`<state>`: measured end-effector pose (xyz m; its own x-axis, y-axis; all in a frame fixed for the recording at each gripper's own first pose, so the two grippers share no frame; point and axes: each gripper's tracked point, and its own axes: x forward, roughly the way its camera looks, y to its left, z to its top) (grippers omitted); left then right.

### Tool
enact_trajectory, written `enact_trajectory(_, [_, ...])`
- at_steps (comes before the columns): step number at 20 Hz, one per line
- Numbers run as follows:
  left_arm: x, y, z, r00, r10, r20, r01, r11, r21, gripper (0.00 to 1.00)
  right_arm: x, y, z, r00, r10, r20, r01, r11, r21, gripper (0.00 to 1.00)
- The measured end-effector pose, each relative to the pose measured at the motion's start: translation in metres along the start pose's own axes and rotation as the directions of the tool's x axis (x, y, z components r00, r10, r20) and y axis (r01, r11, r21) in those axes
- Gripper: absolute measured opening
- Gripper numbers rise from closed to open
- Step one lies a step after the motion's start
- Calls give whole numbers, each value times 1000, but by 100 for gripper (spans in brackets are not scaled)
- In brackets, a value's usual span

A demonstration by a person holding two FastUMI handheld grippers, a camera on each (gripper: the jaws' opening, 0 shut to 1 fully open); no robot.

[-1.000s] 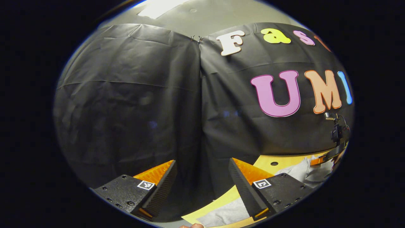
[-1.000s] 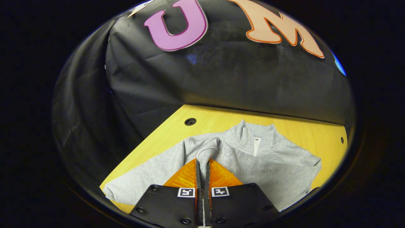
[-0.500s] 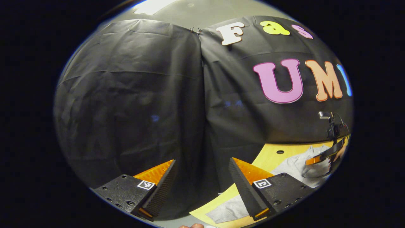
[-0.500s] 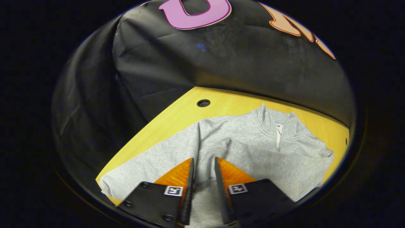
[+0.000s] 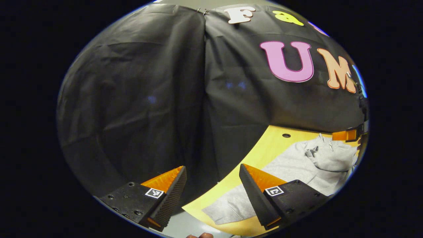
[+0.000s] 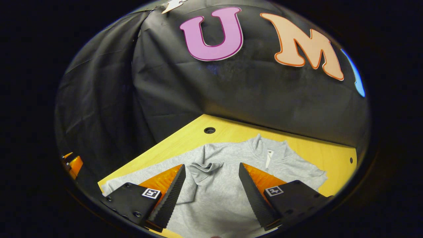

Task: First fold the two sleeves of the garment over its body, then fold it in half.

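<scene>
A grey zip-neck sweatshirt point(image 6: 228, 188) lies flat on the yellow wooden table point(image 6: 317, 148), collar toward the wall. One sleeve is laid across the body, its crumpled cuff point(image 6: 203, 167) resting free on the chest. My right gripper point(image 6: 212, 166) hovers open just above that cuff, touching nothing. The other sleeve point(image 5: 231, 205) stretches out toward the table's near corner. My left gripper point(image 5: 211, 169) is open and empty, off the table's left edge, with the sweatshirt point(image 5: 314, 162) to its right. The right gripper point(image 5: 350, 135) appears beyond the collar.
Black cloth walls close the table's far and left sides. A round hole point(image 6: 209, 130) sits in the tabletop behind the garment, and a smaller one point(image 6: 351, 160) lies at the far right. The left gripper point(image 6: 74, 164) shows at the left edge, beside the table.
My right gripper has opened, released the sleeve cuff onto the body and drawn back upward. The left gripper view has tipped down and turned toward the table, showing more of the garment.
</scene>
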<state>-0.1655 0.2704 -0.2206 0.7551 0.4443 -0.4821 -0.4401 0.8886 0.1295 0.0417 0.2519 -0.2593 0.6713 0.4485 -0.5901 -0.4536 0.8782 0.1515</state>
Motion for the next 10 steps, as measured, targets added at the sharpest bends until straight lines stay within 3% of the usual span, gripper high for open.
enact_trajectory(4, [12,6,-47,992,0,-128,-9,997,-71,95,-28,-26,3,998,-56,36,57,997,-47,96])
enact_trajectory(10, [19,3,-116,955,-20,-295,0,998,-68,93,-53,-51,-20,995,-97,-2,96,994,-50,99])
